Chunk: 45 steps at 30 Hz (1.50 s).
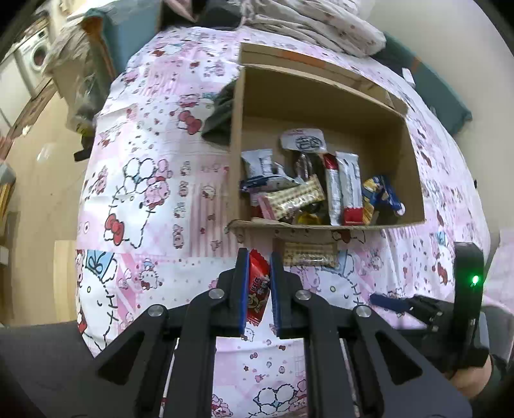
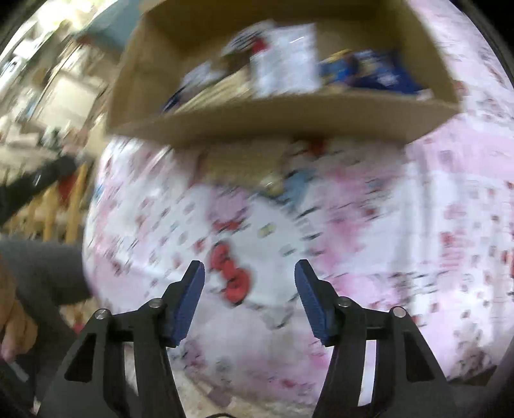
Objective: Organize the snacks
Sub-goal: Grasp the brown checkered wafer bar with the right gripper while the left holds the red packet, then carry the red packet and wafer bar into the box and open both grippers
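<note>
A cardboard box (image 1: 414, 180) lies on a pink cartoon-print sheet and holds several wrapped snacks (image 1: 340, 189). In the left wrist view my left gripper (image 1: 259, 257) is shut on a small red snack packet (image 1: 258, 286), held just short of the box's near wall. A beige cracker pack (image 1: 308, 254) lies on the sheet against that wall. My right gripper (image 2: 250, 270) stands open with nothing between its fingers, above the sheet in front of the box (image 2: 289, 119); that view is blurred. The same gripper shows at the right edge of the left wrist view (image 1: 385, 300).
Folded bedding (image 1: 321, 22) is piled behind the box. A dark cloth (image 1: 221, 112) lies at the box's left side. A washing machine (image 1: 35, 58) and floor are off to the left past the bed edge. A person's hand and grey sleeve (image 2: 41, 276) show at left.
</note>
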{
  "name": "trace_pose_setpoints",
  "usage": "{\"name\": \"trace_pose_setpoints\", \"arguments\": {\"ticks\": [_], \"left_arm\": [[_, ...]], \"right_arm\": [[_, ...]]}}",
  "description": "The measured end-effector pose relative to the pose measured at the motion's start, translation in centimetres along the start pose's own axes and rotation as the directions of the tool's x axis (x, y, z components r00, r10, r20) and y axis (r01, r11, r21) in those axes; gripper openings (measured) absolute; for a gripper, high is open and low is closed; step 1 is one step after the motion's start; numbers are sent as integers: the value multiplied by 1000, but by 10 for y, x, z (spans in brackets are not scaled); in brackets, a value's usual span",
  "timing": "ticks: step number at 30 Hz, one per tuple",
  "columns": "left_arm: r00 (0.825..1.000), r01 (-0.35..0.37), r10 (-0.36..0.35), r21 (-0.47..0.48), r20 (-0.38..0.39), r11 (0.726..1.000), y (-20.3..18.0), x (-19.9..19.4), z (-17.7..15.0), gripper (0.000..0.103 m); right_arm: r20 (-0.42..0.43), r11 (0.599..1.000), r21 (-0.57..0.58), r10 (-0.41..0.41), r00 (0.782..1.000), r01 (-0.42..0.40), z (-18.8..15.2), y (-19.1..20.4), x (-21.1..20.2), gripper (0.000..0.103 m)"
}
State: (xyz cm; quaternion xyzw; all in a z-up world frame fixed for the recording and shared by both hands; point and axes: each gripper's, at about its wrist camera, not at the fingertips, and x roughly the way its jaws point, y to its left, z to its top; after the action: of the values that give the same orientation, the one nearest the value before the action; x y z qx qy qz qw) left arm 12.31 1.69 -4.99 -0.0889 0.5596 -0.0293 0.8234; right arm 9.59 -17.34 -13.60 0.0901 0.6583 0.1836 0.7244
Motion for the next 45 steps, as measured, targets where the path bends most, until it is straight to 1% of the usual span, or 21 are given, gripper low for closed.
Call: {"name": "trace_pose_setpoints", "arguments": {"ticks": [1, 3, 5, 7, 8, 11, 12, 13, 15, 18, 20, 21, 22, 23, 27, 29, 32, 35, 36, 42, 45], "left_arm": [[1000, 0, 0, -6, 3, 1000, 2, -1, 0, 9], [1000, -3, 3, -12, 7, 1000, 3, -1, 1, 10], [1000, -2, 2, -15, 6, 1000, 3, 0, 2, 10], [1000, -1, 1, -18, 9, 1000, 3, 0, 3, 10], [1000, -2, 3, -18, 13, 1000, 3, -1, 3, 9], [1000, -10, 10, -18, 26, 1000, 4, -3, 4, 9], [1000, -13, 13, -19, 27, 1000, 5, -3, 4, 10], [1000, -14, 15, -22, 26, 1000, 5, -2, 4, 10], [1000, -18, 18, -24, 20, 1000, 6, -1, 5, 9], [999, -40, 40, -13, 7, 999, 6, 4, 5, 10], [999, -36, 36, -27, -3, 999, 8, 7, 6, 10], [999, -37, 37, -31, -5, 999, 8, 7, 6, 10], [999, -39, 39, -31, -4, 999, 9, 8, 6, 10], [999, -39, 39, -28, -1, 999, 8, 7, 7, 10], [999, -53, 53, -9, 10, 999, 4, 7, 7, 10], [998, -58, 58, -5, 8, 998, 3, 8, 7, 10], [998, -65, 65, -2, 6, 998, 3, 10, 7, 10], [997, -73, 73, 5, 10, 997, 3, 10, 7, 10], [997, -76, 76, 8, 11, 997, 3, 10, 7, 10], [994, -105, 105, 23, 9, 994, 4, 14, 3, 10], [996, -94, 94, 27, 3, 995, 3, 14, -1, 10]], "right_arm": [[9, 1000, 13, -6, 1000, 6, 3, -9, -1, 62], [31, 1000, 16, -22, 999, 21, 14, -9, 0, 62], [54, 996, -55, -65, 996, 68, 32, -2, 6, 62], [56, 983, -168, -58, 997, 67, 47, 12, 11, 62], [60, 976, -205, -59, 996, 70, 50, 20, 16, 62], [79, 933, -339, -101, 992, 122, 62, 44, 35, 62], [76, 913, -384, -120, 990, 140, 65, 50, 44, 62], [67, 902, -407, -127, 990, 143, 69, 54, 51, 62], [24, 900, -421, -117, 993, 117, 73, 54, 64, 62], [-3, 883, -454, -135, 991, 119, 74, 54, 74, 63], [-12, 872, -473, -147, 989, 123, 74, 56, 74, 58], [-33, 871, -479, -142, 989, 109, 73, 55, 73, 48], [-42, 869, -483, -142, 989, 104, 71, 57, 74, 35], [-56, 868, -486, -143, 988, 98, 68, 56, 73, 29], [-129, 896, -442, -112, 985, 44, 55, 41, 61, 28], [-139, 909, -415, -102, 985, 36, 46, 36, 55, 28], [-149, 937, -350, -60, 987, 4, 36, 27, 44, 28], [-134, 943, -332, -46, 990, -1, 27, 23, 27, 28], [-128, 944, -330, -44, 991, -1, 24, 13, 16, 28], [-60, 964, -262, 39, 997, -54, 19, 11, -30, 28], [-7, 972, -220, 85, 996, -84, 11, 4, -60, 28]]}}
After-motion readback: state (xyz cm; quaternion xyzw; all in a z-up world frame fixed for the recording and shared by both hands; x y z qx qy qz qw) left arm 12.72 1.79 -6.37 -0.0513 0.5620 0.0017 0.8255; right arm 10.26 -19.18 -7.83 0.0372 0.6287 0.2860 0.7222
